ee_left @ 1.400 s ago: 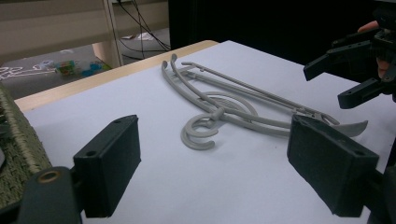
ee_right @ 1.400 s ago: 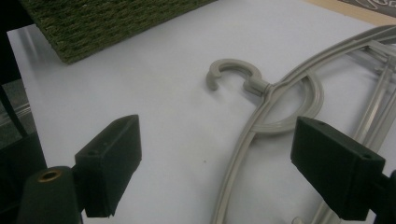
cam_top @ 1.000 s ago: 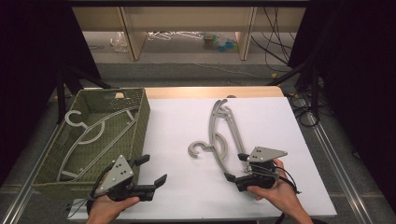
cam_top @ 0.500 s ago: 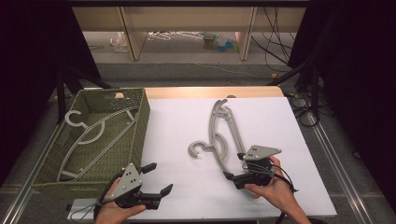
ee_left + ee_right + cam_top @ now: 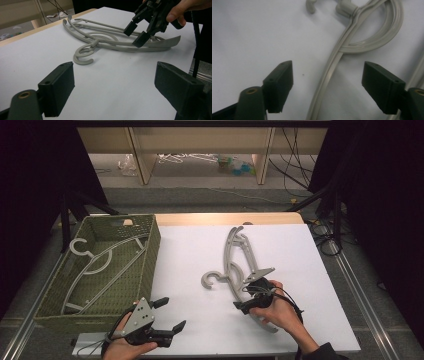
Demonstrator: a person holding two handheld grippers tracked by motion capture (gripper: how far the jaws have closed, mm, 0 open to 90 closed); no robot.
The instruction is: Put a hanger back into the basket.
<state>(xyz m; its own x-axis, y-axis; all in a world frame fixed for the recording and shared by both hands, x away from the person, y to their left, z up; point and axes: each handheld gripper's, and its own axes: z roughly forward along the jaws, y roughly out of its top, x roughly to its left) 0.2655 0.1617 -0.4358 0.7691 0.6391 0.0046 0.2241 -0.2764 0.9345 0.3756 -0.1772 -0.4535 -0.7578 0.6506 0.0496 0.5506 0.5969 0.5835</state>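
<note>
Two grey plastic hangers lie overlapping mid-table, hooks pointing left. My right gripper is low over the near hanger's lower arm. In the right gripper view that arm runs between the pads of the right gripper, with a gap on each side. Its jaws have just been closing and stand open around the arm. The left gripper view shows the right gripper beyond the hangers. My left gripper rests at the table's front left, open with nothing in it.
A green woven basket stands at the left with another grey hanger in it. The white tabletop ends in a wooden strip at the back. Cables and black stands crowd the right side.
My right gripper has moved left and down onto the hanger's arm, and its jaws have narrowed. The left gripper has barely shifted.
</note>
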